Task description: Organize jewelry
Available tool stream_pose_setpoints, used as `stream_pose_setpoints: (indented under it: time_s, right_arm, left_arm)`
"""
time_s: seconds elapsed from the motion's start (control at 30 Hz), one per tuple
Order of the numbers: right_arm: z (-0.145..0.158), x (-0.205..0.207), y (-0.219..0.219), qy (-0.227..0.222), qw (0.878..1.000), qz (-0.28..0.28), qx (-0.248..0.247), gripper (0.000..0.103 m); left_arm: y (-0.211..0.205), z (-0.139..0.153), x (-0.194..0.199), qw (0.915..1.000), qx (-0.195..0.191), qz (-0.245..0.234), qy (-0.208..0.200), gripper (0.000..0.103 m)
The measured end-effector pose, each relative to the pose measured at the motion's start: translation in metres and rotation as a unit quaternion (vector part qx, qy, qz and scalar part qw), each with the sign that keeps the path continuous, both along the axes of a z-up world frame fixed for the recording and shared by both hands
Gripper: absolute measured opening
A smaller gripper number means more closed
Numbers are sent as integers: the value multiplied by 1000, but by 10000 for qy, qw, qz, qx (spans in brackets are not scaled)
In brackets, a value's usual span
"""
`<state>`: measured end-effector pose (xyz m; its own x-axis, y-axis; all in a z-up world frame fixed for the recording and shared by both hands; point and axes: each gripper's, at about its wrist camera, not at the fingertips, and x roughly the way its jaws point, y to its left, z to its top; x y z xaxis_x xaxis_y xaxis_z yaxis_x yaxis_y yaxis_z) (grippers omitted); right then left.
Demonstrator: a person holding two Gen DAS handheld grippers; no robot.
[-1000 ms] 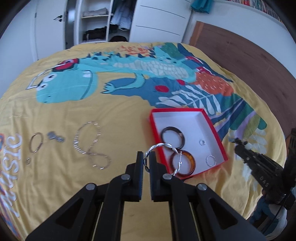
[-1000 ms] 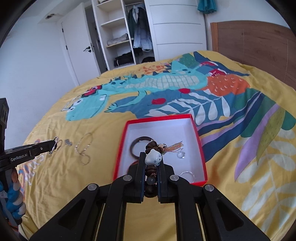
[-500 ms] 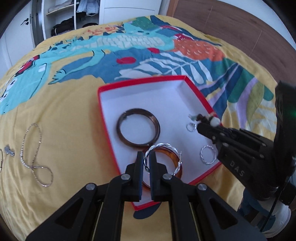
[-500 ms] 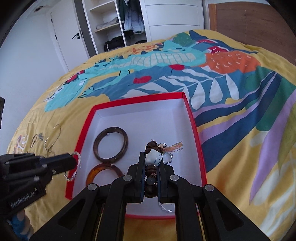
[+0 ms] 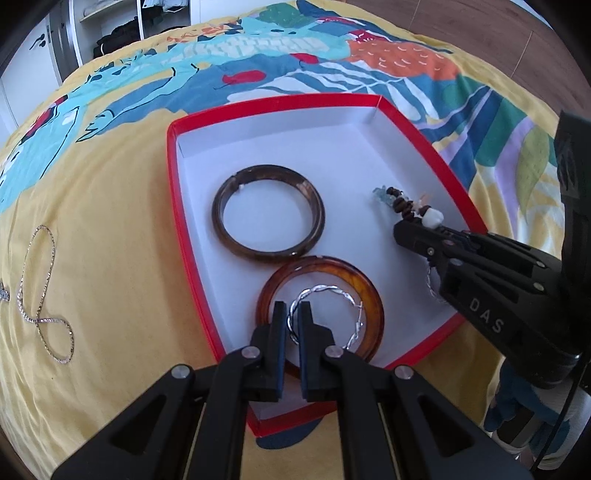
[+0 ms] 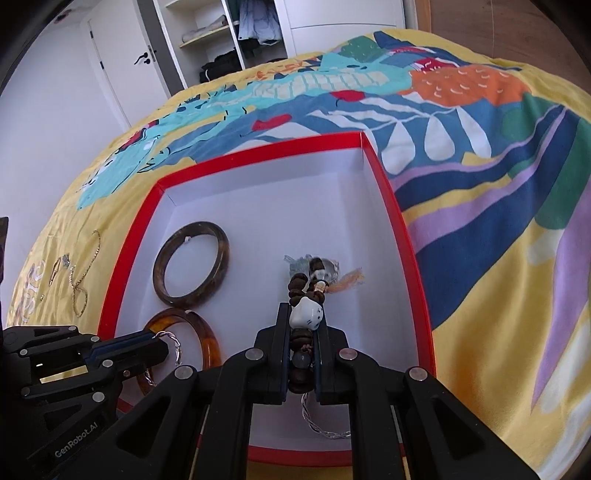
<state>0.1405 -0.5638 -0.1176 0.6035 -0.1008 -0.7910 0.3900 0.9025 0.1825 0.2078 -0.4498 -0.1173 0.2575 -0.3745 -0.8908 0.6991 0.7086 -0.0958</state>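
Observation:
A red box (image 5: 192, 236) with a white inside lies on the bed; it also shows in the right wrist view (image 6: 391, 199). In it lie a dark brown bangle (image 5: 221, 229) and an amber bangle (image 5: 373, 299). My left gripper (image 5: 294, 314) is shut on a twisted silver hoop (image 5: 332, 290), held over the amber bangle. My right gripper (image 6: 300, 332) is shut on a brown bead bracelet with a white charm (image 6: 306, 315), low over the box's right half. A silver ring (image 6: 325, 432) lies under the right gripper.
A silver chain (image 5: 37, 280) and small pieces lie on the yellow dinosaur bedcover (image 5: 92, 184) left of the box. A wooden headboard (image 5: 480, 26) stands at the far right, a wardrobe (image 6: 236, 33) behind the bed.
Both grippers have moved forward and down over the box, from outside it to close above its floor, each still holding its piece. The bracelet's end now touches the box floor.

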Motion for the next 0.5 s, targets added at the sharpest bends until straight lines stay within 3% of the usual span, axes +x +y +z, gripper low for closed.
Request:
stream_pose_setpoints:
  time_s: [0.33, 0.5]
  right_arm:
    - [2, -4, 3, 57, 10000, -64, -10, 12]
    - [12, -12, 5, -13, 9999, -87, -49, 28]
  left_arm:
    - [-2, -2, 2, 9997, 78, 106, 191, 7]
    - [-2, 1, 0, 9996, 105, 164, 215, 12]
